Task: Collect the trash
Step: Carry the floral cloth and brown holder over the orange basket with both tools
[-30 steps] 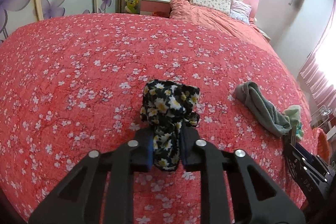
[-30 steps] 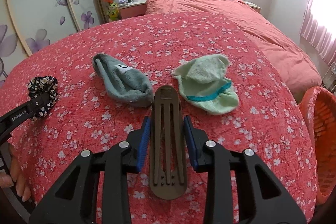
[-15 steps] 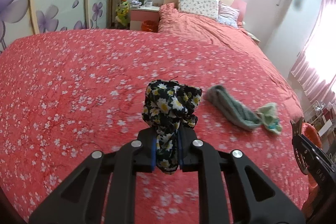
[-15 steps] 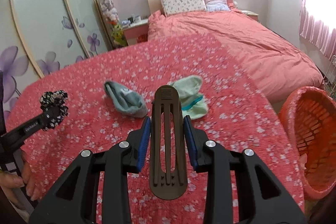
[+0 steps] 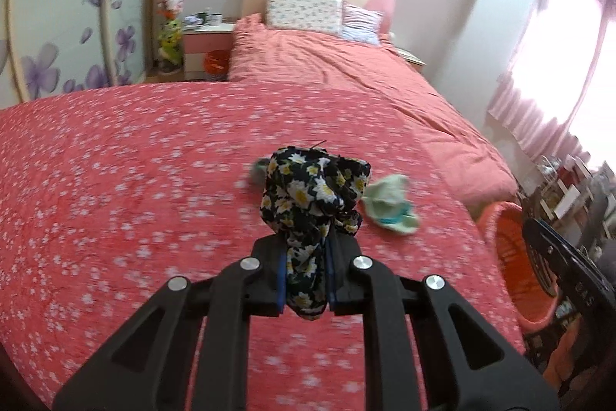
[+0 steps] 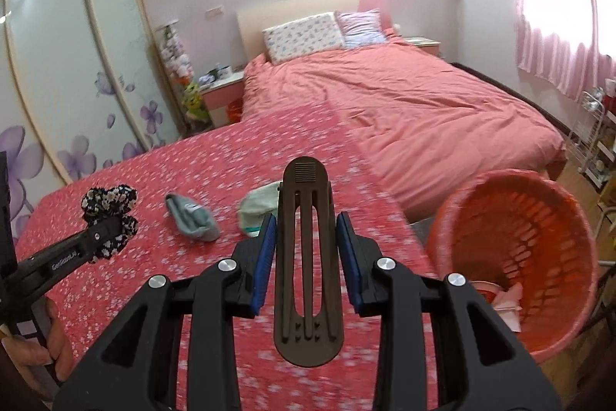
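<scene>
While the left tongs (image 5: 306, 274) clamp a black daisy-print cloth (image 5: 312, 195) above the flowered bedspread (image 5: 115, 180), the right tongs (image 6: 307, 257) grip a dark brown shoehorn (image 6: 307, 257). An orange basket (image 6: 516, 257) stands right of them; two socks (image 6: 192, 216) lie ahead.
</scene>
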A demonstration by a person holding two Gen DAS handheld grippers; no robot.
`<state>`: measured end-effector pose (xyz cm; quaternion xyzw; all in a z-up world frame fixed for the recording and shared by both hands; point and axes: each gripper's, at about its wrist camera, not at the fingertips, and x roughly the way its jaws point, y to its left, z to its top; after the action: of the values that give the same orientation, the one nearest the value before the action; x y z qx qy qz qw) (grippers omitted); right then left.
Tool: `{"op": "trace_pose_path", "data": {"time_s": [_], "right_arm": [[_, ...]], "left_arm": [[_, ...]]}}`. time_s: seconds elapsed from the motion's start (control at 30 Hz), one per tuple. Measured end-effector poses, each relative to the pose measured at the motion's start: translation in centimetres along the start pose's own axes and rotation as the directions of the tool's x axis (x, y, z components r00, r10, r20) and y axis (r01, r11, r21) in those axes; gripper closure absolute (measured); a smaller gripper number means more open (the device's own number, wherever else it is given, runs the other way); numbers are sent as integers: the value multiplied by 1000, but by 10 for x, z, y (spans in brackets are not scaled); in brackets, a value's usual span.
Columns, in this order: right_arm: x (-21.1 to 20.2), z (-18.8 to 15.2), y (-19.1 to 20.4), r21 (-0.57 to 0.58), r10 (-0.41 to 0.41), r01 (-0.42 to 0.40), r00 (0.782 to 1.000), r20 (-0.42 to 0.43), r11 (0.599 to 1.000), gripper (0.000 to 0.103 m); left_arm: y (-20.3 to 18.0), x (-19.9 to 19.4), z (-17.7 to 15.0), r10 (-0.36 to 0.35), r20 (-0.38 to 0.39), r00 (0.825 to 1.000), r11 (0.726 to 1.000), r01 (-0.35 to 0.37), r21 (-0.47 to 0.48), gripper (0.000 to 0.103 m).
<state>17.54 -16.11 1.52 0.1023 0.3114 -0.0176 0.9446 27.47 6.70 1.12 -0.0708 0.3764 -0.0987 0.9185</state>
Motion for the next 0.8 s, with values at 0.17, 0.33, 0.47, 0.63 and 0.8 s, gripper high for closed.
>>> {"op": "trace_pose_path", "data": {"time_s": [0.17, 0.33, 0.47, 0.63, 0.8], "right_arm": [[-13, 3, -32, 44, -56, 55, 998, 33, 998, 70], [-28, 5, -64, 94, -101, 95, 992, 72, 991, 70], [-39, 6, -89, 128, -132, 120, 987, 93, 984, 70], [-43, 4, -117, 165, -175, 158, 980, 99, 974, 70], [-40, 3, -140, 203, -200, 178, 975, 95, 963, 70]], "left_arm": [[-42, 2, -1, -72, -10, 997, 996, 73, 50, 87], [-86, 6, -6, -147, -27, 989, 984, 149, 99, 87], [-124, 13, -13, -201, -48, 978, 969, 206, 135, 87], [-172, 24, -24, -268, -85, 960, 945, 279, 173, 87], [-220, 41, -36, -323, -137, 936, 916, 346, 204, 87]]}}
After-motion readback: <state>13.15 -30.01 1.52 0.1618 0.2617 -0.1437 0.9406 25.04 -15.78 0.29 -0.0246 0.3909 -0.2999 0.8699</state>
